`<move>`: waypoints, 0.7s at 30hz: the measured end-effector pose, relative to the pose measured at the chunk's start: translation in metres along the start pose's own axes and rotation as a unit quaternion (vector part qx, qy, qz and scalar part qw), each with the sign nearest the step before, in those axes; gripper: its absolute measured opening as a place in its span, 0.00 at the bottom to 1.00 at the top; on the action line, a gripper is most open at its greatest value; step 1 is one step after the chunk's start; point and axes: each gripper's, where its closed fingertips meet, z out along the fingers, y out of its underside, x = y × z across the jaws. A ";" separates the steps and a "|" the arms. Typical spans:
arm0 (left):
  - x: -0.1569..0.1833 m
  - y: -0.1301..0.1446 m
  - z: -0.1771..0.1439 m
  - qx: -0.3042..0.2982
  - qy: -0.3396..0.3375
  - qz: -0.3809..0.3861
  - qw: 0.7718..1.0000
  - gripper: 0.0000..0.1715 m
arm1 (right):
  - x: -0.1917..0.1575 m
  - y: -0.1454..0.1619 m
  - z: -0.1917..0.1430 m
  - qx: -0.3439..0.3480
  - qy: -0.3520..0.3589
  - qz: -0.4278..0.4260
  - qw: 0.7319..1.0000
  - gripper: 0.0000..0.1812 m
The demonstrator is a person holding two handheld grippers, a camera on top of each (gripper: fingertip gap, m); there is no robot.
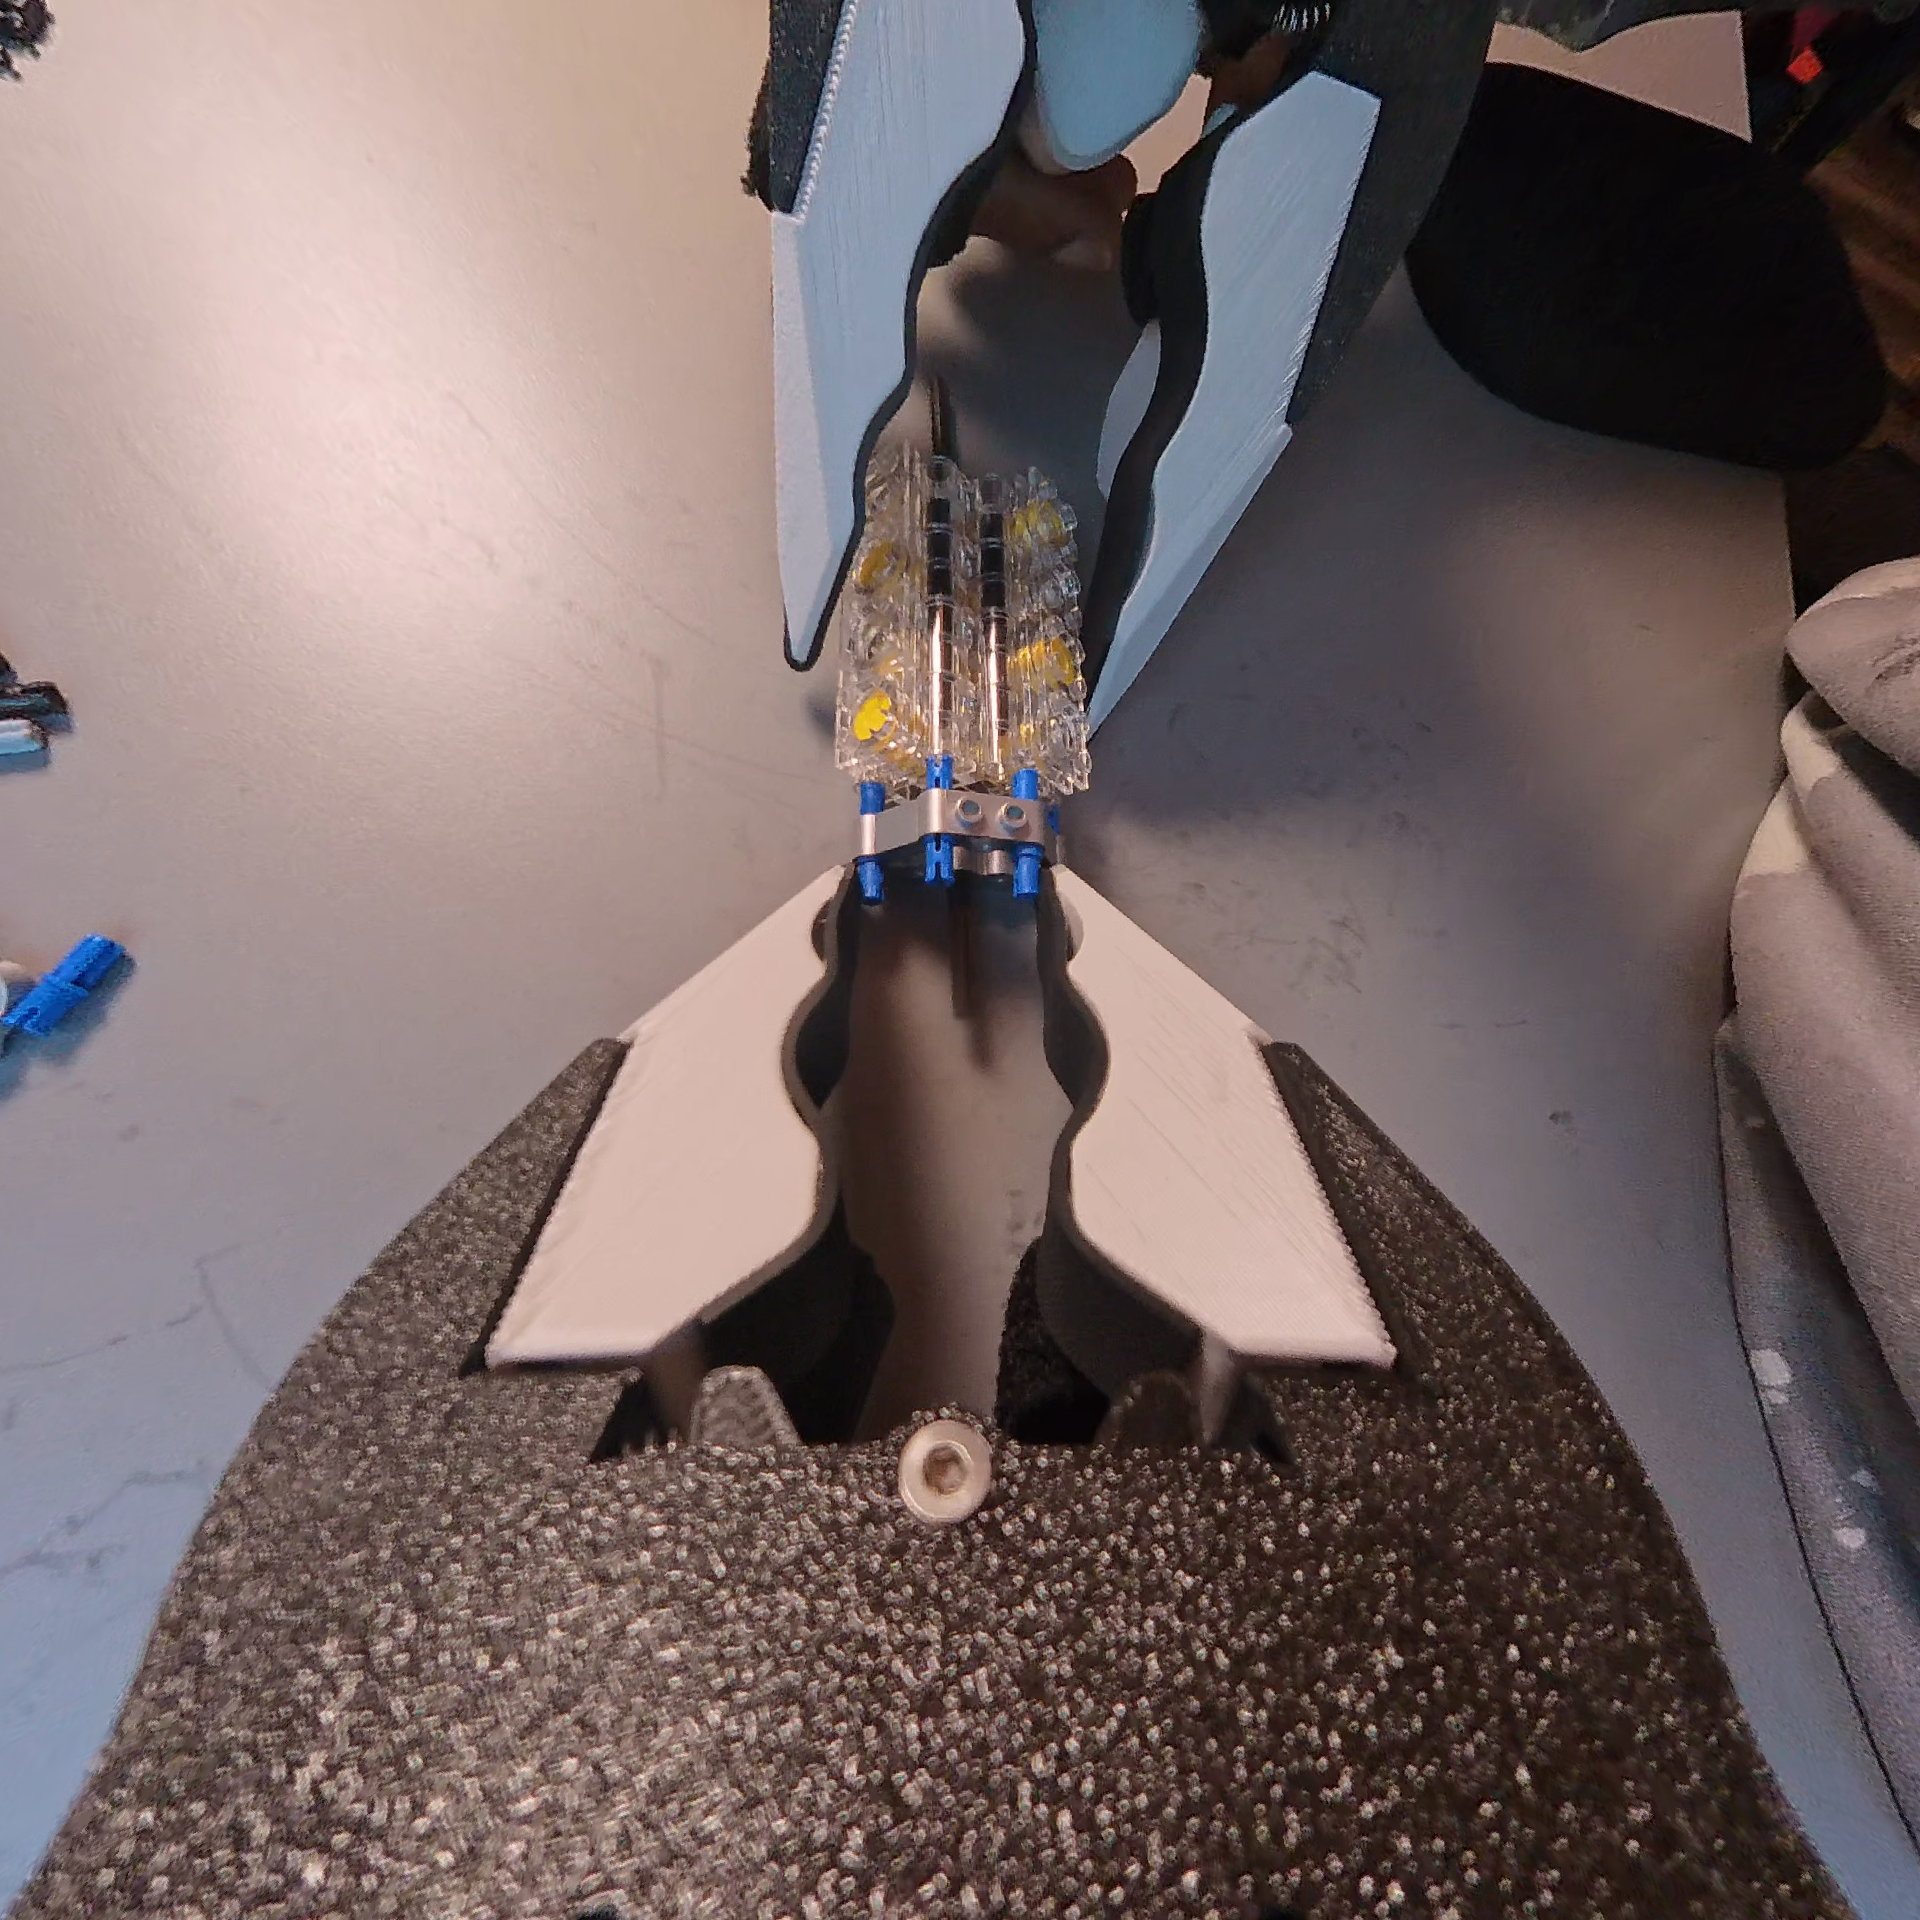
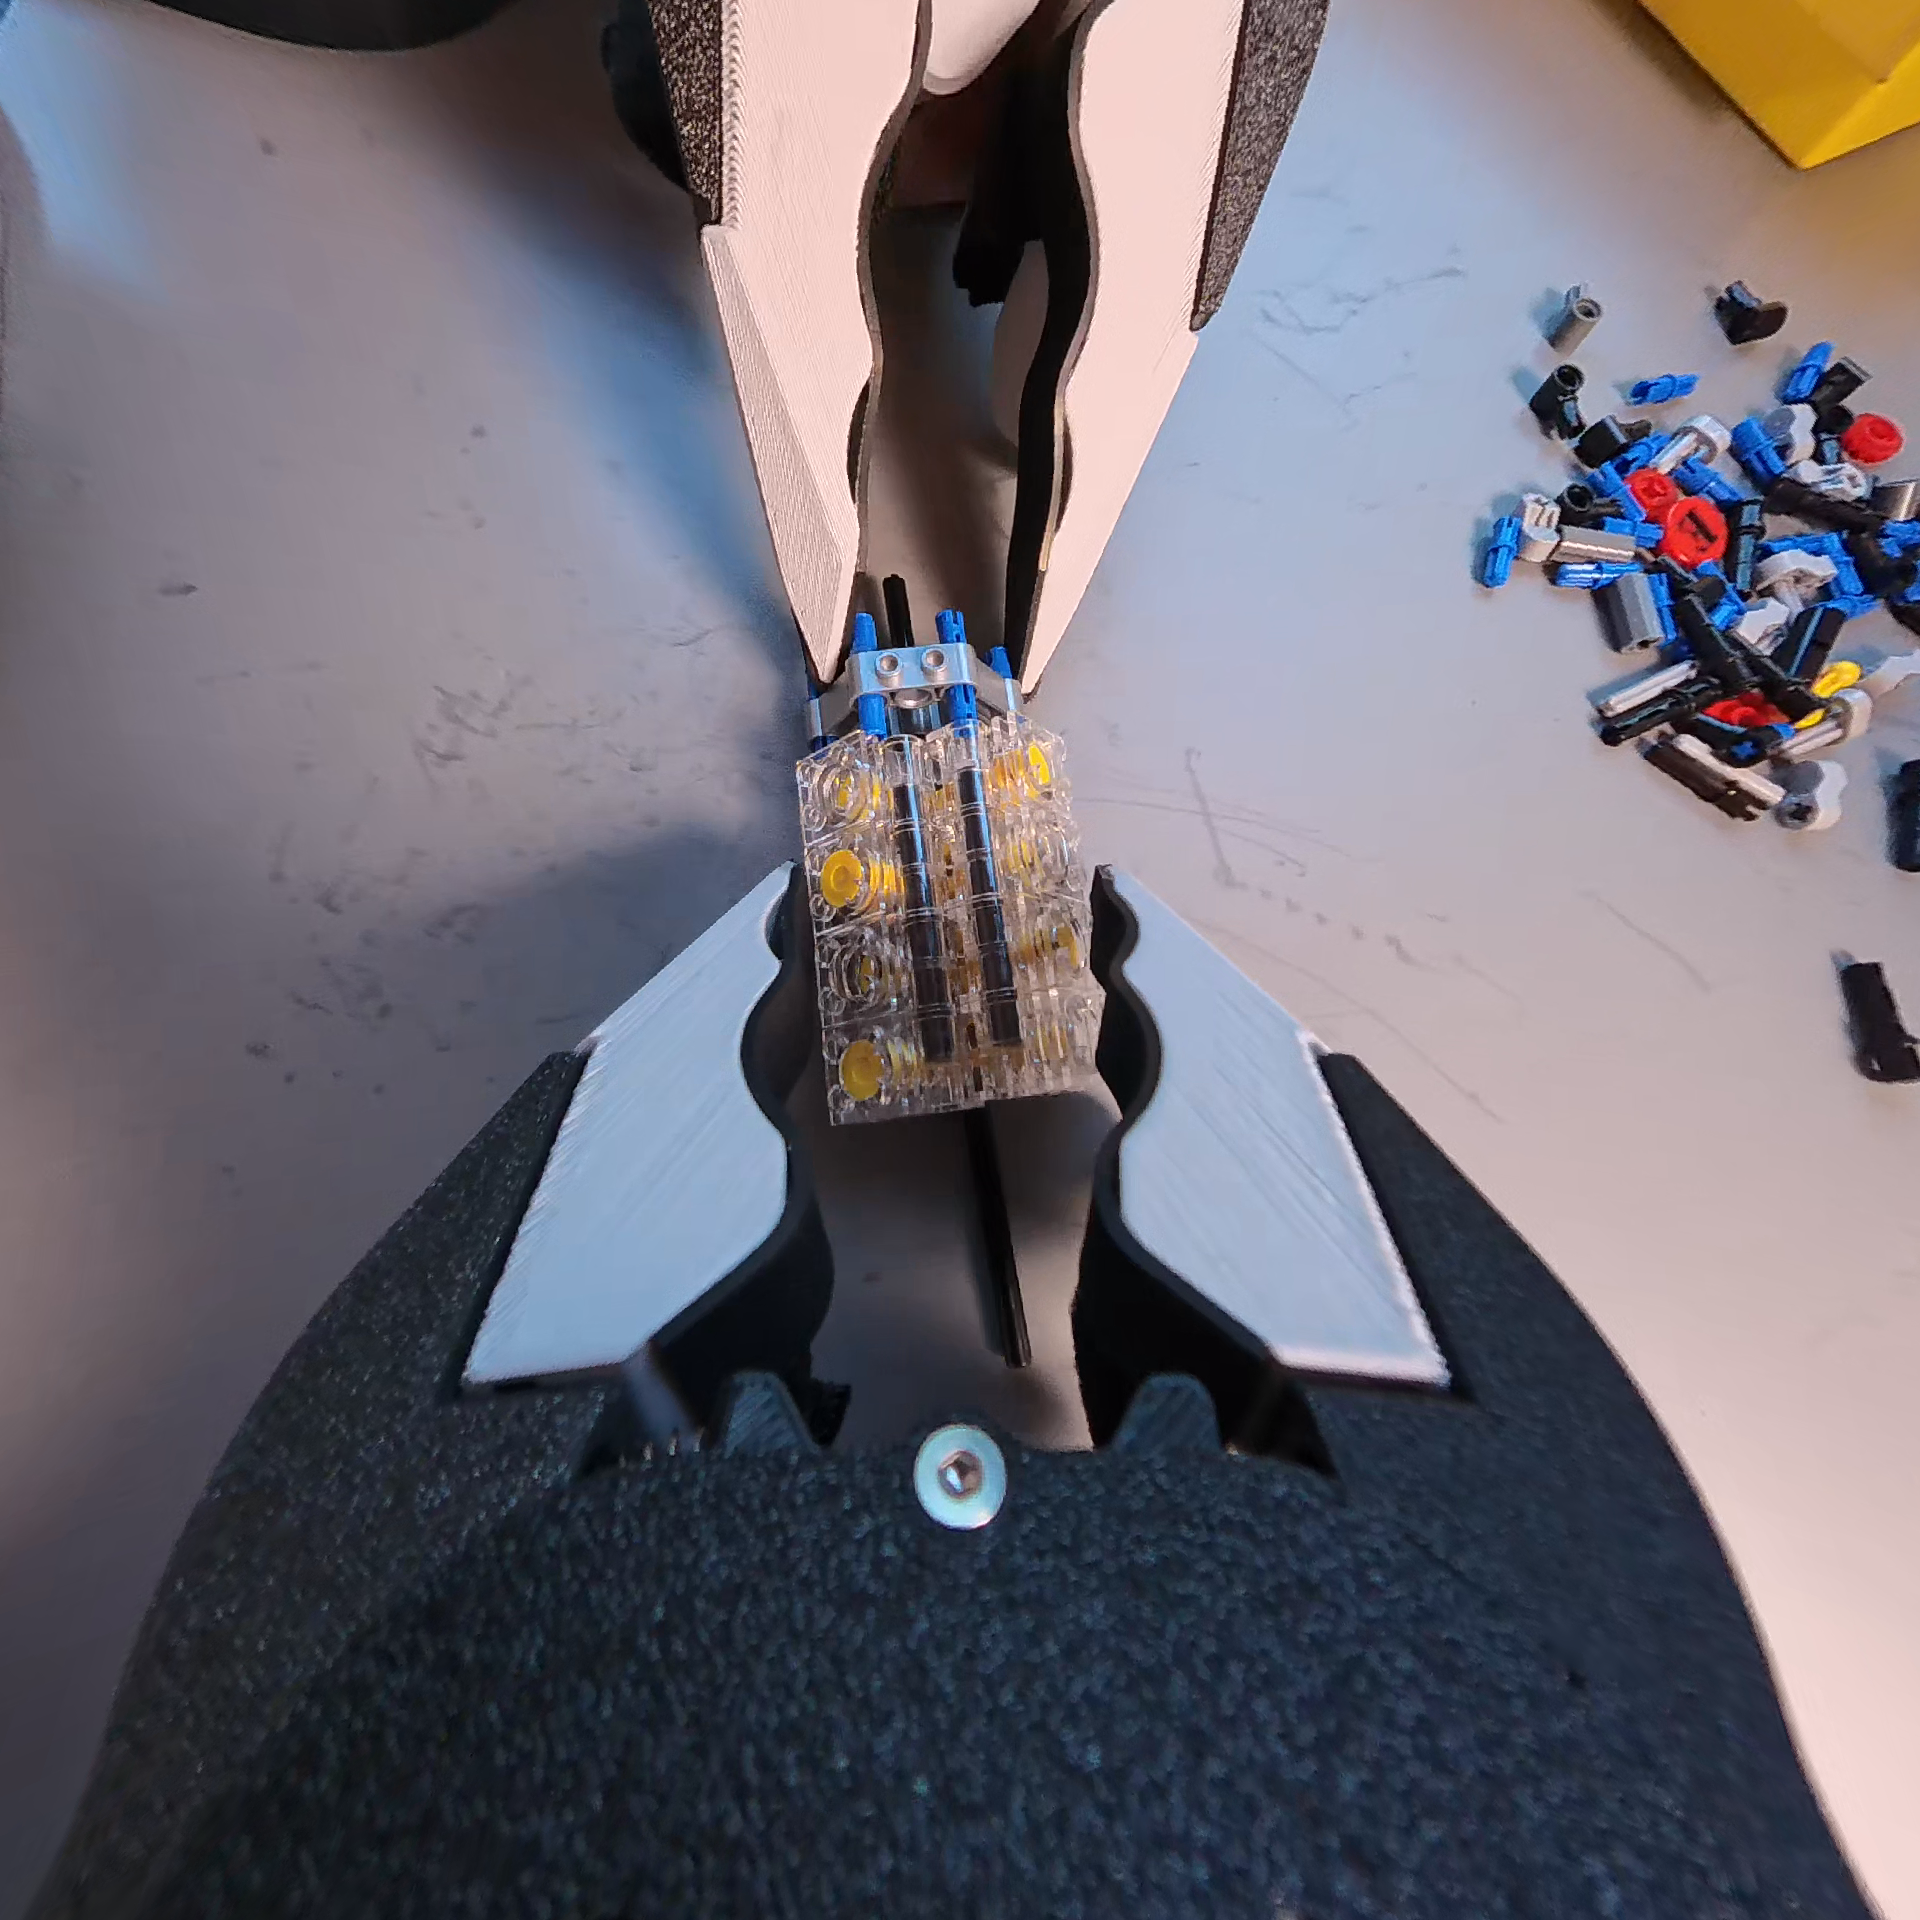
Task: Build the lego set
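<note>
Both ends gripped: right hand-held gripper clasps the clear brick block, left hand-held gripper pinches its grey, blue-pinned end, suspending it steady above the worktop.

blue pieces getting cropped at the left edge, yellow box running off the corner, small parts pile spilling past the right edge

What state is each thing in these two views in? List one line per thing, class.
Left gripper: closed on the grey end of the brick assembly.
Right gripper: fingers either side of the clear block; contact unclear.
Brick assembly: held between both grippers, black axles through it.
Loose parts pile: scattered on the table.
Yellow box: partly in view.
</note>
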 end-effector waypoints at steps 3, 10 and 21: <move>0.000 0.000 0.000 0.000 0.001 0.001 1.000 0.18 | 0.000 0.000 0.000 -0.001 -0.003 0.002 1.000 0.28; 0.001 -0.001 0.001 -0.005 0.008 -0.009 1.000 0.17 | -0.002 0.000 0.001 -0.013 -0.010 0.009 1.000 0.27; 0.003 -0.007 0.007 -0.011 0.010 -0.001 1.000 0.18 | -0.008 -0.012 0.015 -0.038 -0.030 -0.006 0.999 0.28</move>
